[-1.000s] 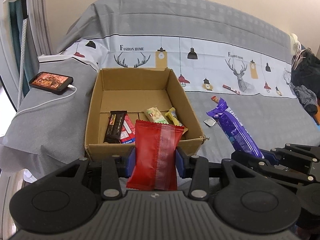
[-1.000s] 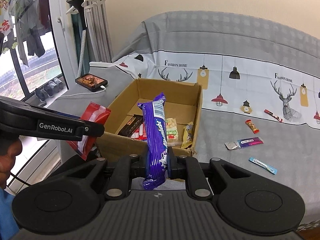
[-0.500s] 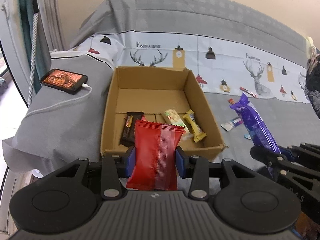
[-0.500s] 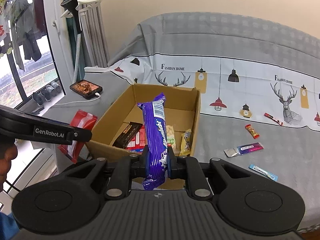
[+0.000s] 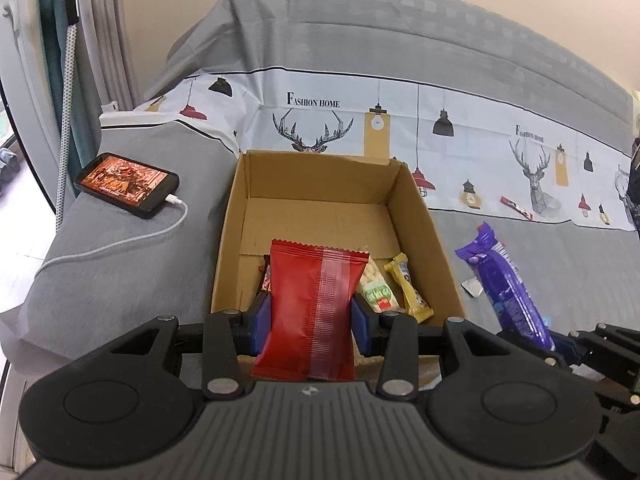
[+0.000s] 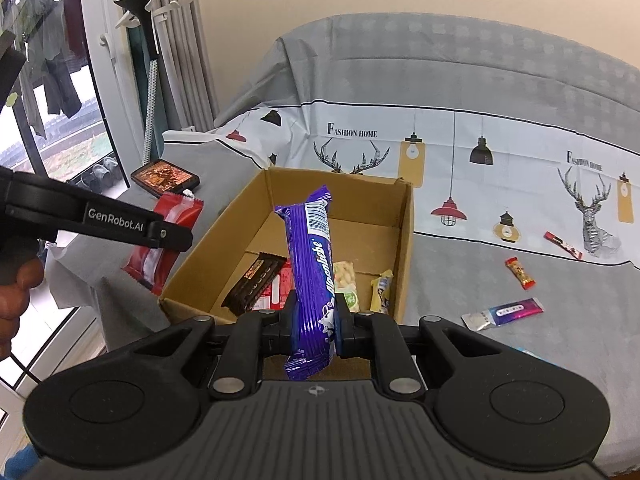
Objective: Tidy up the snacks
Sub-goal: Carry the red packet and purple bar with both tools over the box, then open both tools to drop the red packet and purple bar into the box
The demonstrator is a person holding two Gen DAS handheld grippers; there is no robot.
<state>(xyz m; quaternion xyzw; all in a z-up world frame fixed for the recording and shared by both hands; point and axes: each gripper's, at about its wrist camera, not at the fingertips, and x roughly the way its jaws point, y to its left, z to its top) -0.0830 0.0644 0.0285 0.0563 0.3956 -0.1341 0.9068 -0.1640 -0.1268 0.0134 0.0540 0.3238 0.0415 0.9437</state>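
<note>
A red packet (image 5: 312, 312) is pinched upright by the left gripper (image 5: 312, 320), just in front of the near wall of an open cardboard box (image 5: 432, 240) set on a grey cover (image 5: 120, 272). A purple bar (image 6: 314, 280) is clamped upright by the right gripper (image 6: 316, 324), its jaws pressed nearly together, also at the box's near edge. Inside the box, near end: a dark bar (image 6: 254, 282), a green-and-white pack (image 5: 376, 288) and a yellow bar (image 5: 410, 290); the far half of the floor is seen bare. To the left, a phone (image 5: 128, 188) w/ white cable (image 5: 132, 240) is laid near the cover's edge. To the right, loose snacks are scattered well apart from the box: a small orange-red one (image 6: 519, 273), a pink-blue wrapper (image 6: 504, 314), a red stick (image 6: 563, 245). Open cover is seen betw. box and those snacks.
</note>
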